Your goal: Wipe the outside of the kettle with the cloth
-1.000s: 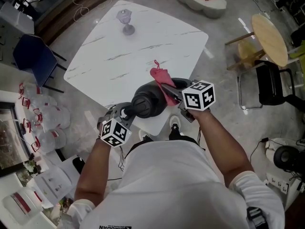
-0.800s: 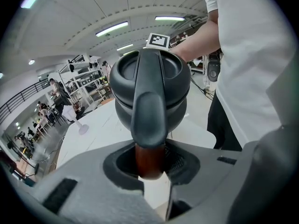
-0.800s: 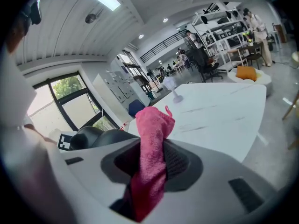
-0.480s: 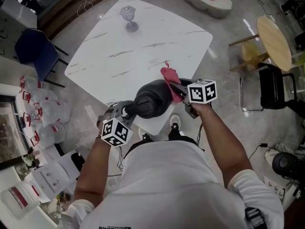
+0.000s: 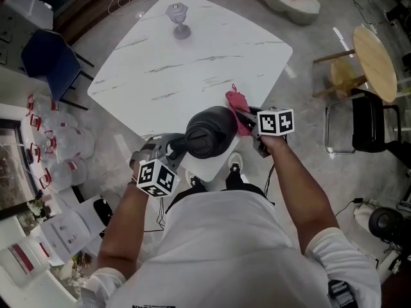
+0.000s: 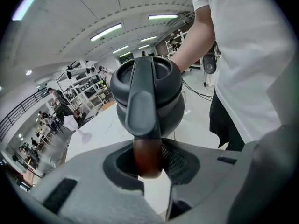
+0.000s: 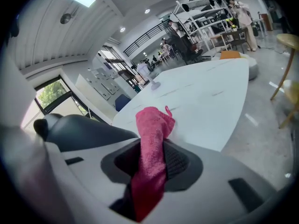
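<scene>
Clamped on the pink cloth (image 7: 153, 125), the right gripper (image 7: 152, 164) has sunk along the black kettle (image 5: 210, 131) just left of its jaws, while the left gripper (image 6: 149, 162) pinches the handle (image 6: 146, 153) between its jaws, so wiping seems under way

Left claw (image 6: 150, 166) clamped on brown handle (image 6: 147, 155) of dark grey kettle (image 6: 149, 90). Kettle body and lid loom just ahead of claw, lifted clear of white table (image 6: 100, 134) beyond. Stemmed glass (image 6: 77, 129) stands on table, far ahead and left of claw. Person's white shirt (image 6: 252, 55) fills right side, forearm (image 6: 194, 48) passing behind kettle. Ceiling strip lights (image 6: 106, 31) overhead.
</scene>
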Available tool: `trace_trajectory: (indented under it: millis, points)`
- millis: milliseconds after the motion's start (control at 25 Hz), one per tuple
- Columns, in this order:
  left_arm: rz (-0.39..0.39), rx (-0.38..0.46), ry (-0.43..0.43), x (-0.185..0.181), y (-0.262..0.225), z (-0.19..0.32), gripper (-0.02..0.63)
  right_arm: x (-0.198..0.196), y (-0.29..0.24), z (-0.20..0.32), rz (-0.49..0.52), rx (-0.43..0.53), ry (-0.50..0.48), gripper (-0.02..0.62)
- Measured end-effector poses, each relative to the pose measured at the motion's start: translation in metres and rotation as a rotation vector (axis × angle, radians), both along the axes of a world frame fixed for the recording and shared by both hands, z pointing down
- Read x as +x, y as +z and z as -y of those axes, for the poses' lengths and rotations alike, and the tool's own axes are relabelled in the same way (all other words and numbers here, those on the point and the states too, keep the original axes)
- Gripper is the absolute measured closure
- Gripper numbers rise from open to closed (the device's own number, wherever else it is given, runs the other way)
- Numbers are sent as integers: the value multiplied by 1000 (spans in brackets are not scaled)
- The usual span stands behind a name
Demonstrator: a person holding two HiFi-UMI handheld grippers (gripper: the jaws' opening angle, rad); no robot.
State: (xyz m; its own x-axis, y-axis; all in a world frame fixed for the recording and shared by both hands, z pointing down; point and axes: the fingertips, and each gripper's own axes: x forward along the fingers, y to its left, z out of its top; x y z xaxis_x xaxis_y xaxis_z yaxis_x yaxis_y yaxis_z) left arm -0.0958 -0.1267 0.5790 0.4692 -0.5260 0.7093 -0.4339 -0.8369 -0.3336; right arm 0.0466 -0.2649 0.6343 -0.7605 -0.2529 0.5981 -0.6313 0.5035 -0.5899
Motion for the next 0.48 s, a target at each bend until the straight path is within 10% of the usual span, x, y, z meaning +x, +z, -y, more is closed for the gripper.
trace_trajectory:
  millis: [480]
  points:
    - [61, 48, 61, 6, -3, -2, 512, 20, -36, -1, -42, 90, -19, 468]
